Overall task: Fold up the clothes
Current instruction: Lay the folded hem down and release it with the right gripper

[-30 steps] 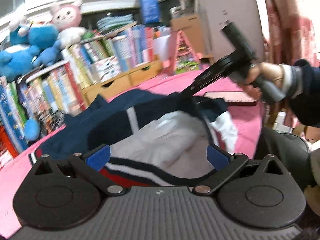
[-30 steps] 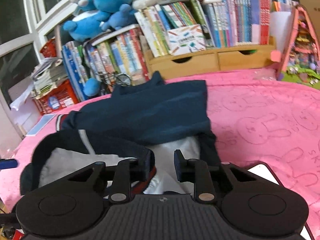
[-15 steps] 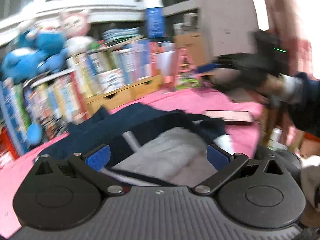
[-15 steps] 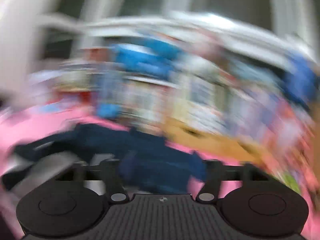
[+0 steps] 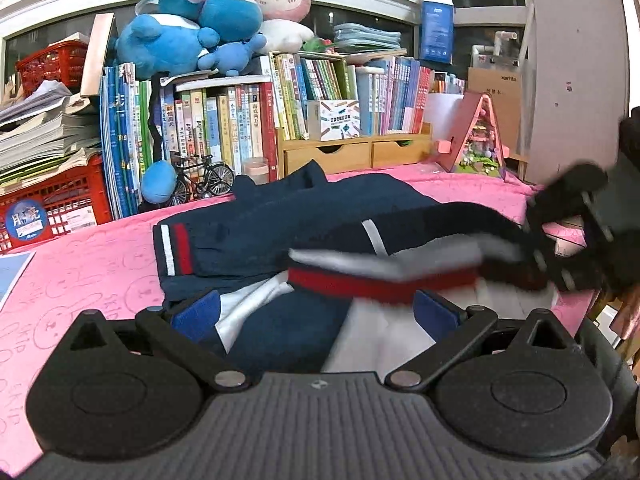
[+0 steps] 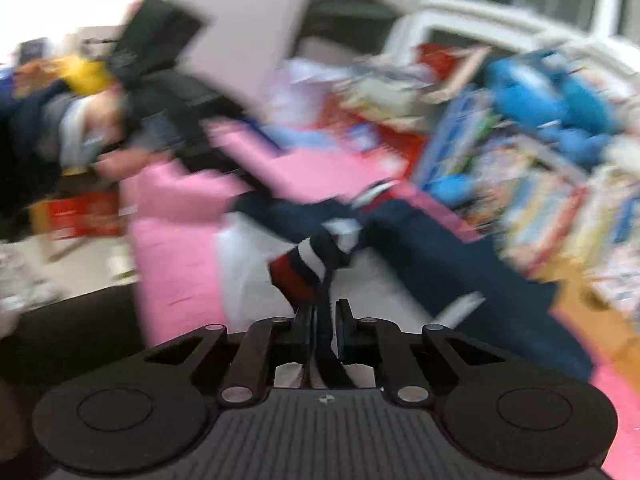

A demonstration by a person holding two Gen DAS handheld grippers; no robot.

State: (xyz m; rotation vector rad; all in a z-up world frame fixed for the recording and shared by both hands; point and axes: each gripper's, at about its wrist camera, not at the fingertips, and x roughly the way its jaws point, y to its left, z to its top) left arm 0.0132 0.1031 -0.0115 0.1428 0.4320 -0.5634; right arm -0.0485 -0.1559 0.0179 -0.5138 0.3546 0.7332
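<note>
The right claw (image 6: 322, 320) has just snapped closed on the red, white and navy ribbed hem (image 6: 308, 266) of the navy jacket (image 5: 280, 220), after releasing and re-gripping it. The jacket lies on the pink-covered bench (image 5: 80, 264), just in front of the wooden drawer unit (image 5: 352, 154). The left claw (image 5: 316, 312) stands wide open, gripping nothing, with cloth between its blue pads. With the hem caught, a fold can likely start.

Navy garment (image 5: 280, 220) with white lining, partly folded on the pink surface (image 5: 88, 264).
It lies rumpled, one cuff with white and red stripes flat at its left; the red, white and navy ribbed hem (image 6: 308, 268) is lifted off the pile, apparently pinched, though blur hides detail.
</note>
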